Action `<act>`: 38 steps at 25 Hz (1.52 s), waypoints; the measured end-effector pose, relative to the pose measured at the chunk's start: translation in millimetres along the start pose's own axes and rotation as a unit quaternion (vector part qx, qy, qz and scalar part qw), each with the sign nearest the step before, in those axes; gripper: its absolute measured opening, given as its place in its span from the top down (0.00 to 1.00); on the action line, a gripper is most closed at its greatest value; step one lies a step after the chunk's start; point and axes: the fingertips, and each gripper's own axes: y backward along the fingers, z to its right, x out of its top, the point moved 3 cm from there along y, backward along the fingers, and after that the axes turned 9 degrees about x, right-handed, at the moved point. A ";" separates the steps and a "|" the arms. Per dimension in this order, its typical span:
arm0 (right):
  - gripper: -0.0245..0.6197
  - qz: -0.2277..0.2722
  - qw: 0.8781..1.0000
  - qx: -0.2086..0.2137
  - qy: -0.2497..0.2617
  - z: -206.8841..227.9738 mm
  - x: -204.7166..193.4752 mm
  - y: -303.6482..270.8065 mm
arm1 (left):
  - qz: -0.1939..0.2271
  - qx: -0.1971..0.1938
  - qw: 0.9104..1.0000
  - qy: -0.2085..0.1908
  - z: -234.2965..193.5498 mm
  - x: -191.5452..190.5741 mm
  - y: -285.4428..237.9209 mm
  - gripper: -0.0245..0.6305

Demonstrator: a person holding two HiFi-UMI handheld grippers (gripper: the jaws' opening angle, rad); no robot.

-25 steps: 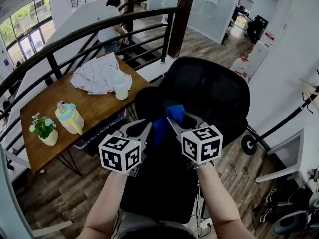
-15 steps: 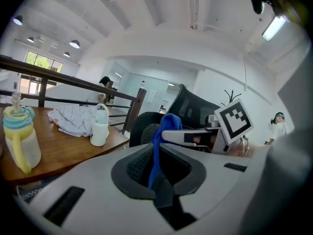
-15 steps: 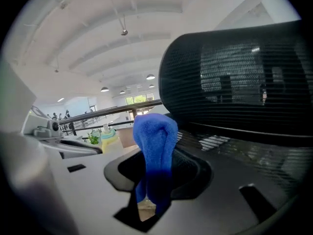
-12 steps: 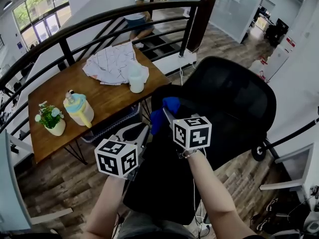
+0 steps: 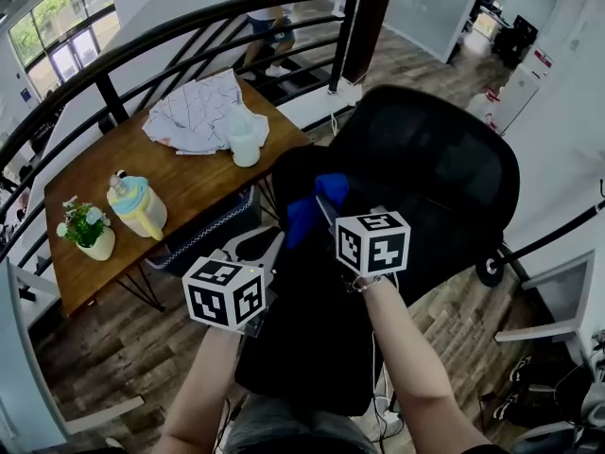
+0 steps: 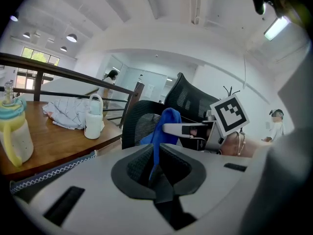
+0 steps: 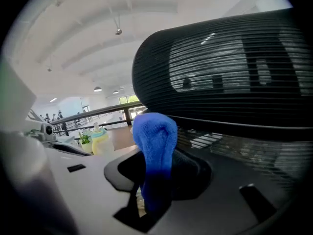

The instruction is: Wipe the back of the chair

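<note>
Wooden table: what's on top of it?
A potted plant, a yellow jug with a blue lid, a white jug and a crumpled white cloth sit on the table. Anything under the cloth is covered and can't be seen.

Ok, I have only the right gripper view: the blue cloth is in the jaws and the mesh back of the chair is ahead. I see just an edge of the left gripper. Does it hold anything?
Observer: It seems so. In the left gripper view, a thin strip of the blue cloth runs between the jaws of the left gripper, which stand nearly together.
Operator: And on the wooden table I can make out only the yellow bottle and the potted plant. Is there more?
Observer: Yes. At its far end, away from the plant, are a white bottle and a crumpled checked cloth.
</note>
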 end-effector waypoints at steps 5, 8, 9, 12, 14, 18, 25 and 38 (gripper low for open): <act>0.72 0.002 1.000 -0.022 -0.015 25.3 -5.1 24.8 | -0.010 -0.027 1.000 -0.006 21.1 -1.3 -17.6 0.89; 0.72 0.006 0.999 -0.038 -0.022 39.3 -8.1 41.7 | -0.019 -0.046 0.999 -0.014 37.8 -3.5 -28.2 0.89; 0.72 0.007 0.999 -0.044 -0.024 44.1 -9.7 48.0 | -0.022 -0.051 0.998 -0.016 43.4 -4.7 -31.2 0.89; 0.72 0.012 0.997 -0.062 -0.035 59.9 -16.7 69.3 | -0.032 -0.067 0.997 -0.023 61.2 -10.1 -39.8 0.89; 0.72 0.021 0.996 -0.077 -0.048 71.1 -22.6 84.9 | -0.040 -0.082 0.995 -0.029 74.7 -14.2 -45.6 0.89; 0.72 0.031 0.992 -0.108 -0.064 92.0 -33.2 115.7 | -0.052 -0.112 0.991 -0.044 103.1 -20.6 -56.7 0.89; 0.72 0.042 0.984 -0.154 -0.082 123.4 -47.8 166.9 | -0.065 -0.145 0.985 -0.061 142.0 -27.8 -69.4 0.89; 0.72 0.058 0.965 -0.230 -0.115 173.1 -74.3 256.1 | -0.084 -0.193 0.974 -0.087 198.0 -39.6 -83.6 0.89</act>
